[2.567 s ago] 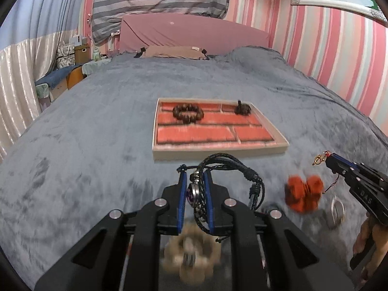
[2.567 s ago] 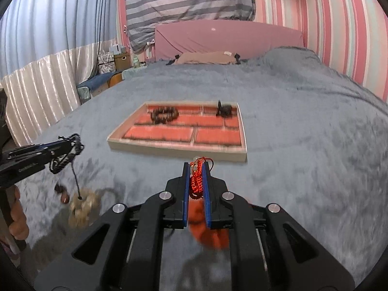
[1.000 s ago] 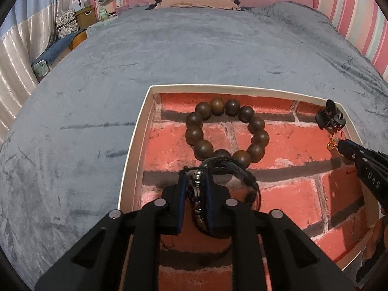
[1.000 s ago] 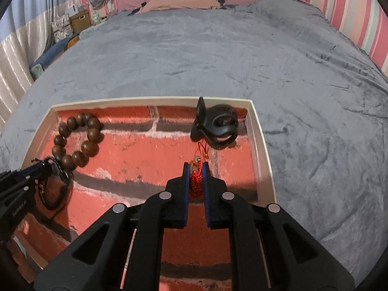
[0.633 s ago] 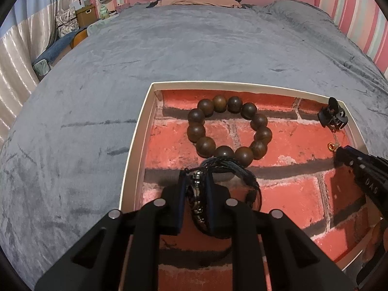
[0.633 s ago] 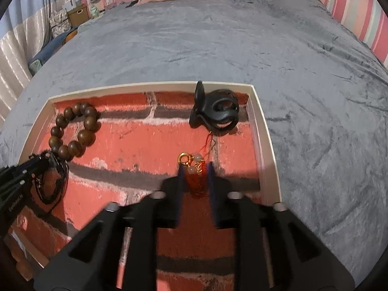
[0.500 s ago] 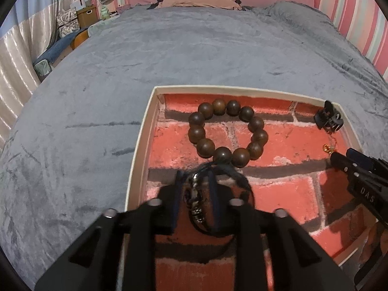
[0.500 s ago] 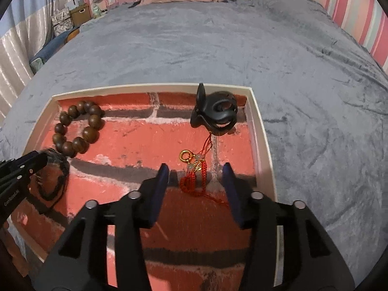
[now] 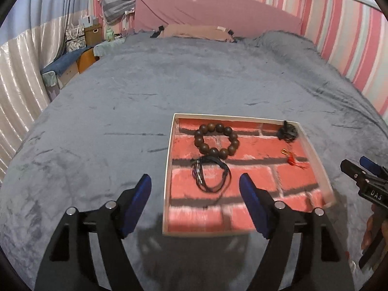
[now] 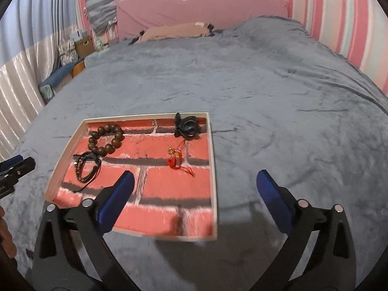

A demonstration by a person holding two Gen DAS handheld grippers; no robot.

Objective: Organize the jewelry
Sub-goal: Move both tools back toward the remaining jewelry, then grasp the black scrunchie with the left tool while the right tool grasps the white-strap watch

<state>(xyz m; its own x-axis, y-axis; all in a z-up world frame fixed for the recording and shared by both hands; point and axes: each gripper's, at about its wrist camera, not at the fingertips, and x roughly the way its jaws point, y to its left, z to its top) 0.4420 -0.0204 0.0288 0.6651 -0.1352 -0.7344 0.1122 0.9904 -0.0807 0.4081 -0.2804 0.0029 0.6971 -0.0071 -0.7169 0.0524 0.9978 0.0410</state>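
**Operator:** State of both tools?

**Technician:** The left gripper has its jaws apart and opening, with nothing between them. The right gripper likewise: jaws wide, opening, nothing held. Both hang above the near edge of the tray, which lies on the grey bedspread.

**Operator:** Where is the jewelry?

**Technician:** All in the tray. The black cord bracelet lies at the left, touching the wooden bead bracelet behind it. The red tassel charm lies right of centre, with the black hair clip at the far right corner.

**Operator:** Handling notes?

**Technician:** Judged from appearance, every piece is light. The cord bracelet is limp and likely to snag; take it across the bundled strands, near the metal charm. The beads are hard, round and probably slippery; pinch across one side of the loop. The tassel is soft; grip its knotted body, not the loose threads.
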